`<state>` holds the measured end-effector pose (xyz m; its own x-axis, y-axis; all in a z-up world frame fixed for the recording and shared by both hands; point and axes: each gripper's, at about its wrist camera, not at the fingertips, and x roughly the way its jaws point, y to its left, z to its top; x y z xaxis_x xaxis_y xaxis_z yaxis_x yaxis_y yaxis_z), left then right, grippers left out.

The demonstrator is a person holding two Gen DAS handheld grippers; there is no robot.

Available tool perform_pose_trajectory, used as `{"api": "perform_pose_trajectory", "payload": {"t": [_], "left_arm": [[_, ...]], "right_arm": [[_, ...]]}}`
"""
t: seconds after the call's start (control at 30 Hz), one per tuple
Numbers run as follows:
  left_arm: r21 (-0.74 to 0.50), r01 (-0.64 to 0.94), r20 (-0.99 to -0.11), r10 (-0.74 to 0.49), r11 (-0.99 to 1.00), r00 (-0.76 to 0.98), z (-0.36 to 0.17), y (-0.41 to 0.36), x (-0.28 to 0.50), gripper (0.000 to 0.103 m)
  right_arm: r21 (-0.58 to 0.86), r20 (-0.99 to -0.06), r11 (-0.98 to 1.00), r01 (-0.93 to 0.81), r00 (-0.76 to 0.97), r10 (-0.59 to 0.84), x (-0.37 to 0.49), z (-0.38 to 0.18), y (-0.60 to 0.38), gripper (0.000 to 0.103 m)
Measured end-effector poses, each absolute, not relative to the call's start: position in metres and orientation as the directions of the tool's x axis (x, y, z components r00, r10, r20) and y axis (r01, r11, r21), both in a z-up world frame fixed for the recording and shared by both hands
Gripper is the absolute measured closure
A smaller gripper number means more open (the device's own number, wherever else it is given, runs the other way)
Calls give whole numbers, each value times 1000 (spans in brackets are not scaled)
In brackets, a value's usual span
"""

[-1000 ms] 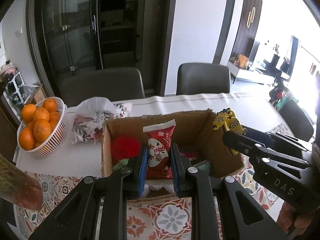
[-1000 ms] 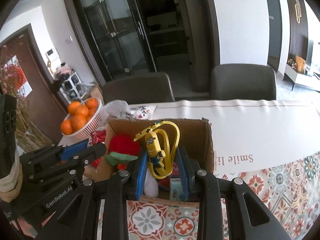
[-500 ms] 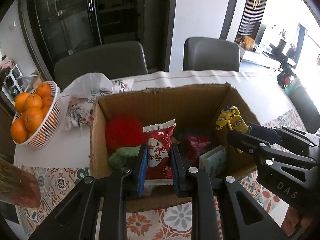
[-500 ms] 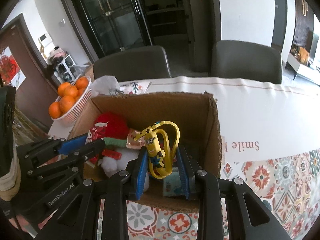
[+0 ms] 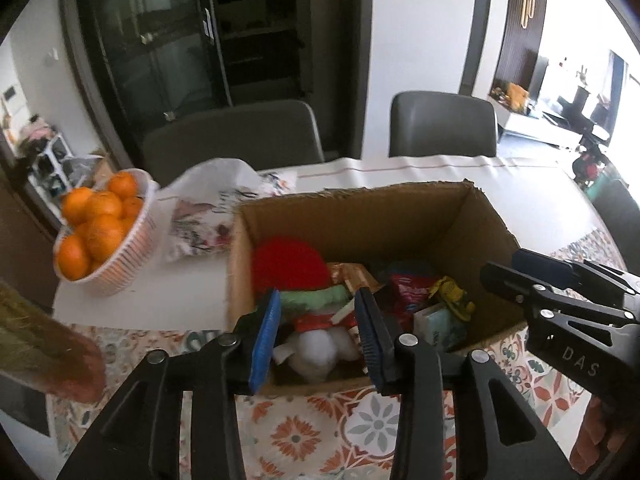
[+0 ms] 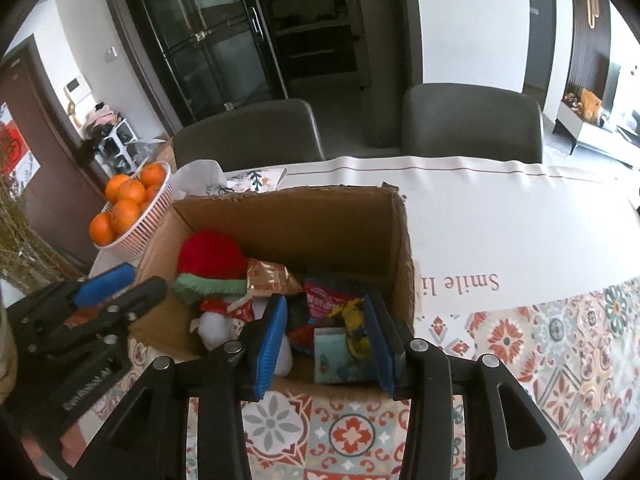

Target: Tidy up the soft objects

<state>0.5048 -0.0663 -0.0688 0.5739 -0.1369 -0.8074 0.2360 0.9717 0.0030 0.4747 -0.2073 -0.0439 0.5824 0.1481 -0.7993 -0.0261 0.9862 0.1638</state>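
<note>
An open cardboard box (image 5: 360, 212) (image 6: 288, 216) stands on the table. Inside lie a red and green plush toy (image 5: 288, 264) (image 6: 210, 258), a white pompom (image 5: 318, 350), red snack packets (image 6: 320, 304), a yellow minion toy (image 5: 452, 296) (image 6: 354, 326) and a small tissue pack (image 6: 334, 354). My left gripper (image 5: 316, 338) is open and empty above the box's near edge. My right gripper (image 6: 326, 344) is open and empty above the box's near right corner. The right gripper also shows in the left wrist view (image 5: 532, 276).
A white basket of oranges (image 5: 100, 232) (image 6: 128, 208) stands left of the box. A floral bag (image 5: 208, 208) lies behind it. Two grey chairs (image 5: 440, 128) stand at the far side. The tablecloth (image 6: 540, 328) is patterned near me.
Both grippers opened. The red snack packet dropped from the left gripper and the minion toy from the right gripper into the box. Both grippers drew back slightly.
</note>
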Motion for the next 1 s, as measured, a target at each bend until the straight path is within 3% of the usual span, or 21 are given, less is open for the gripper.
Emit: {"api": "perform_pose_trajectory", "payload": {"t": [0.07,0.5,0.83,1.0], "left_arm": [[28,219,-797,-111,975,594,-61,-64,495,53],[35,172,-709,-97,985,698,-6,-45,403,39],[42,188,-656,-115,981,746,13,-36,330,18],[41,174,-635,-109,984,765,20,-35,299,14]], "right_arm": [[161,-788,987,-27,598,145,464,-38,-205,61],[107,-677,994,2,733,71,364,19,-197,39],[55,-627,997,45,779,0,280,37,-192,33],[44,-607,998,47,795,-11,249,44,-194,31]]}}
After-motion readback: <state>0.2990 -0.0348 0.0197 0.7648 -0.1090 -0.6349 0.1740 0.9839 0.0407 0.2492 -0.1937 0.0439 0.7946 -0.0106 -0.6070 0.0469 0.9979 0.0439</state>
